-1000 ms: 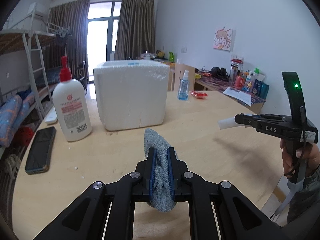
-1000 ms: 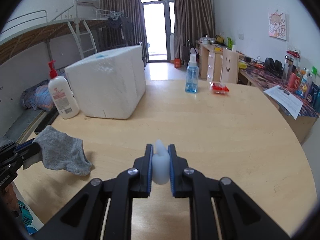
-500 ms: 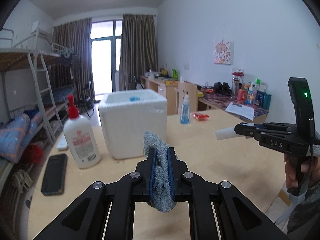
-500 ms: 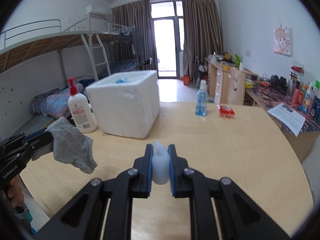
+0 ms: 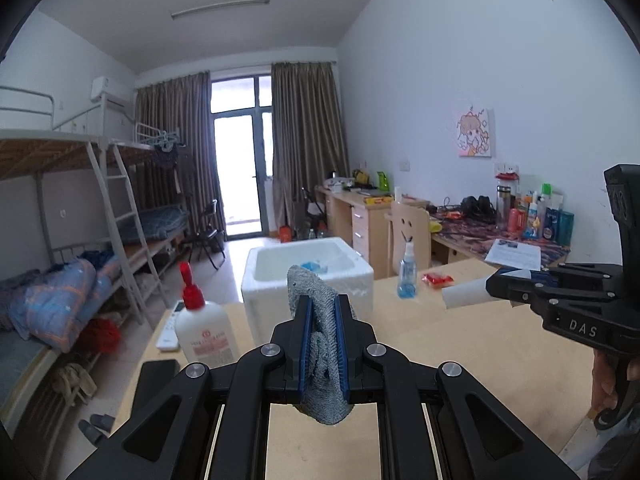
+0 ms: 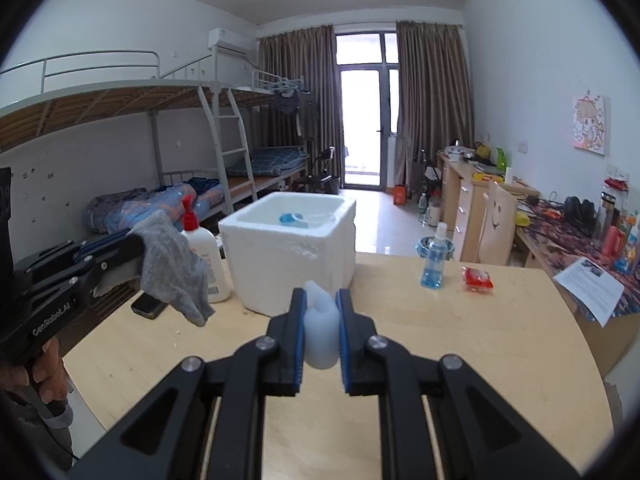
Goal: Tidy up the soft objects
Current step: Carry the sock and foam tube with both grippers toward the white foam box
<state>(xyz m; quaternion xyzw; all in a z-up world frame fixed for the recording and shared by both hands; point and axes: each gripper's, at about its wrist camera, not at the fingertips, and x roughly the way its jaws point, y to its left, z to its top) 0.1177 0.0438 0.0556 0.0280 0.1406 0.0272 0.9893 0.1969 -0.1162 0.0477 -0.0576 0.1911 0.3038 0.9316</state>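
A: What has the left claw (image 5: 323, 344) got?

B: A grey sock (image 5: 320, 312), pinched between its blue pads. Part of the cloth stands up above them and the rest hangs below, clear of the wooden surface (image 5: 460, 344). From the right wrist view the sock (image 6: 172, 264) droops off the claw tip in the air.

A: And the right claw (image 6: 322, 332)?

B: Closed on a pale, soft white piece (image 6: 320, 332), squeezed so that it bulges out ahead of the pads. What it is exactly, I cannot tell.

A: Why hold both up so high?

B: My guess is the foam box (image 6: 292, 260). It sits straight ahead of both claws with its top open, and something blue (image 6: 292, 219) lies inside. Carrying the soft things above rim height would let them go in from above without snagging the wall.

A: Anything in the way?

B: A lotion bottle with a red pump (image 5: 204, 332) stands ahead and left of the left claw, just beside the box, and a dark phone (image 6: 149, 305) lies below the hanging sock. A blue spray bottle (image 6: 434, 258) and a red packet (image 6: 477, 279) sit ahead and right of the right claw, apart from the box. The dangling sock could brush the lotion bottle, I'd judge.
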